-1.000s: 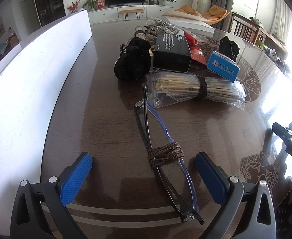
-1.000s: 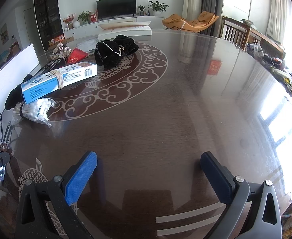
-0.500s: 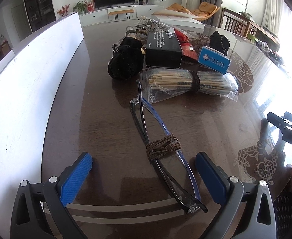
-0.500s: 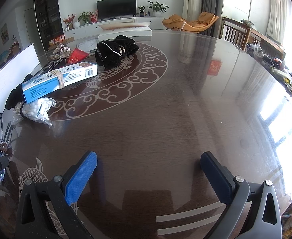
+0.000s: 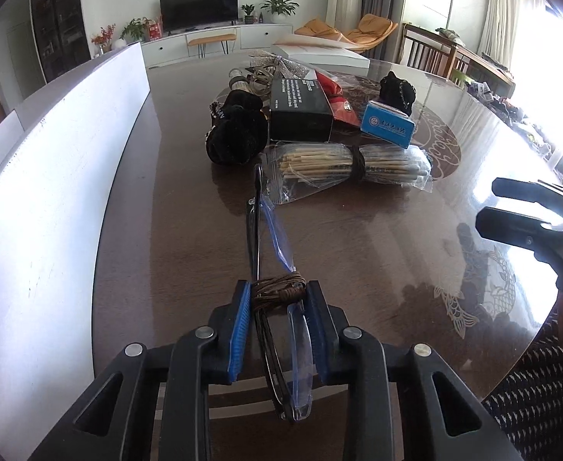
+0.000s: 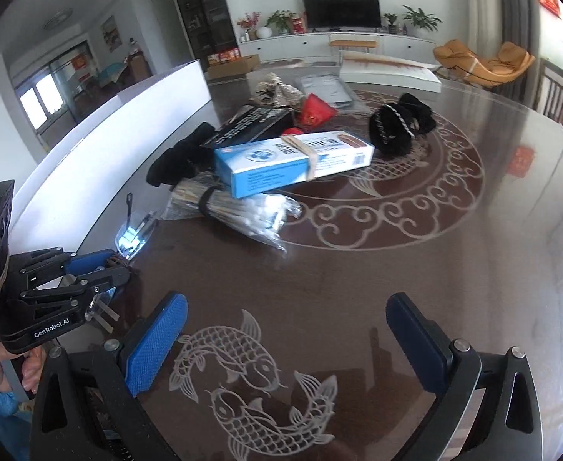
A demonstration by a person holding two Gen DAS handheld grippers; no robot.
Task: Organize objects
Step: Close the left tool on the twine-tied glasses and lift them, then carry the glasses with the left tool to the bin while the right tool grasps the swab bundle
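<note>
A pair of folded glasses [image 5: 258, 226], dark and blue framed and bound with brown cord [image 5: 279, 292], lies on the dark round table [image 5: 377, 253]. My left gripper [image 5: 277, 299] has its jaws closing tight on the glasses. Both blue pads press the cord wrap, and the lenses stick out toward the camera. The right wrist view shows that gripper [image 6: 100, 265] at the left, with the glasses [image 6: 133, 230] poking out ahead of it. My right gripper [image 6: 285, 303] stands open over the fish inlay with nothing between its fingers. It also shows at the right edge [image 5: 489, 203] of the left wrist view.
Past the glasses lie a clear bag of wooden sticks [image 5: 350, 165], a black pouch [image 5: 237, 134], a black box [image 5: 298, 109], a blue box [image 5: 387, 125] and a second black pouch [image 6: 396, 123]. A white panel [image 5: 50, 192] runs along the table's left side.
My left gripper's jaws have gone from wide open to shut on the corded glasses. My right gripper has swung left, so the pile and the left gripper now fill its view.
</note>
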